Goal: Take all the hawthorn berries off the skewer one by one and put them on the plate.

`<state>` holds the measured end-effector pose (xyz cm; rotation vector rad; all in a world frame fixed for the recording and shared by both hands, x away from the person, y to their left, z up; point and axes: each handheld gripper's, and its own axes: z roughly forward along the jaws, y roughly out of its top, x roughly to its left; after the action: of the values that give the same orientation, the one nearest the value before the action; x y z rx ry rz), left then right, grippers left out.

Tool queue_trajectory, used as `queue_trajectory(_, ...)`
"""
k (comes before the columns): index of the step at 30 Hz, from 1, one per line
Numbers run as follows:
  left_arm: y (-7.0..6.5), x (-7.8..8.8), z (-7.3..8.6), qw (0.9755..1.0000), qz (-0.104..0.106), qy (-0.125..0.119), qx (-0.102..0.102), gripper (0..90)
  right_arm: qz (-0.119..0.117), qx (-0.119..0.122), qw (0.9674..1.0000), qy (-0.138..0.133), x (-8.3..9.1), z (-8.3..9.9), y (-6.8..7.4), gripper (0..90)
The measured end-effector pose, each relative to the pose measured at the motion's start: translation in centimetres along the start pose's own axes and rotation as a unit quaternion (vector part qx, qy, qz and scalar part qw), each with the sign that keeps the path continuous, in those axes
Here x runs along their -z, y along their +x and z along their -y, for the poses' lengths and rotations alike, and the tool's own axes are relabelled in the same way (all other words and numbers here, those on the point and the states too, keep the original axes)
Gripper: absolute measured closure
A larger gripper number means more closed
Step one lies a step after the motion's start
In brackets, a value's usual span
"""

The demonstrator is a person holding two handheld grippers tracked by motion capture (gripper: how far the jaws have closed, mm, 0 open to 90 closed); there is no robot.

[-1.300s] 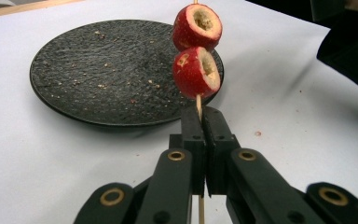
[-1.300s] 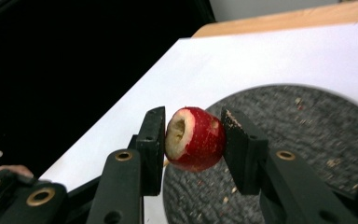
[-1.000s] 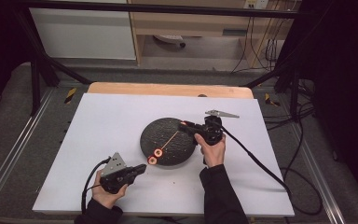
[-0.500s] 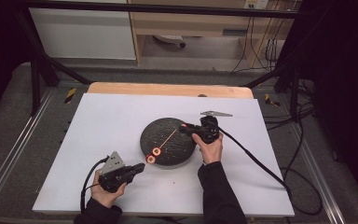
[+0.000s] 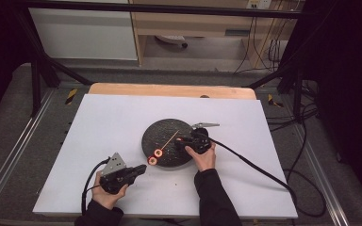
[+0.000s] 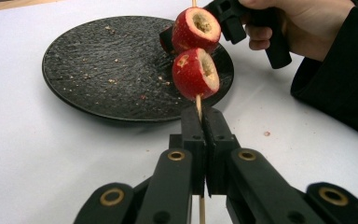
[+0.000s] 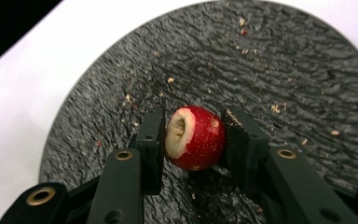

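Threading cored red fruits onto a skewer, third piece in hand

Black plate (image 5: 162, 129) sits mid-table; my left gripper (image 6: 200, 126) is clenched on the skewer (image 6: 198, 103), two fruits (image 6: 195, 73) already on it, over the plate's near edge; my right gripper (image 7: 193, 135) grasps the third fruit (image 7: 196, 137) just above the plate; next, I reckon: line its cored hole up with the tip; no writing readable.
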<state>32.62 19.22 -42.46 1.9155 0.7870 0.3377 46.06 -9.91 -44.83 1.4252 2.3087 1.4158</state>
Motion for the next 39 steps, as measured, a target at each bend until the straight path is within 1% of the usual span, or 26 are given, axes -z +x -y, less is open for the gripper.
queue_trajectory(3,0.0,0.0,0.0,1.0000,0.000,0.000,0.000,88.2,0.006,0.005,1.0000,0.006,-0.2,0.2,0.0,61.1)
queue_trajectory(7,0.0,0.0,0.0,1.0000,-0.001,0.000,0.000,88.2,0.010,0.011,0.9999,0.000,0.2,0.1,0.2,53.0)
queue_trajectory(11,0.0,0.0,0.0,1.0000,-0.001,0.001,0.000,88.2,0.010,0.021,0.9996,-0.013,1.3,-0.4,0.6,43.9)
queue_trajectory(15,-0.1,0.0,0.0,1.0000,-0.002,0.001,0.000,88.2,-0.001,0.032,0.9992,-0.022,2.6,-0.7,1.2,32.4)
queue_trajectory(16,-0.1,-0.1,0.0,1.0000,-0.002,0.001,0.000,88.2,-0.008,0.036,0.9990,-0.023,3.3,-0.8,1.6,25.8)
queue_trajectory(17,-0.1,-0.1,0.0,1.0000,-0.002,0.001,0.000,88.2,-0.008,0.036,0.9990,-0.023,3.3,-0.8,1.6,25.8)
queue_trajectory(21,-0.1,-0.1,0.0,1.0000,-0.002,0.002,-0.001,88.2,-0.026,0.042,0.9984,-0.027,4.4,-0.6,2.2,14.7)
queue_trajectory(23,-0.2,-0.2,0.0,1.0000,-0.002,0.002,-0.001,88.2,-0.033,0.038,0.9984,-0.025,4.8,-0.4,2.5,9.7)
queue_trajectory(25,-0.2,-0.2,0.0,1.0000,-0.002,0.003,-0.002,88.2,-0.040,0.040,0.9980,-0.026,5.2,-0.1,2.7,7.9)
queue_trajectory(29,-0.2,-0.3,0.0,1.0000,-0.001,0.003,-0.002,88.2,-0.047,0.040,0.9978,-0.025,5.7,0.5,3.3,3.8)
queue_trajectory(31,-0.3,-0.3,0.0,1.0000,-0.001,0.004,-0.004,88.2,-0.050,0.043,0.9975,-0.027,5.9,0.8,3.6,3.7)
queue_trajectory(39,-0.7,-0.6,0.1,0.9999,0.003,0.008,-0.008,88.2,-0.077,0.045,0.9954,-0.034,6.1,1.8,4.7,5.5)
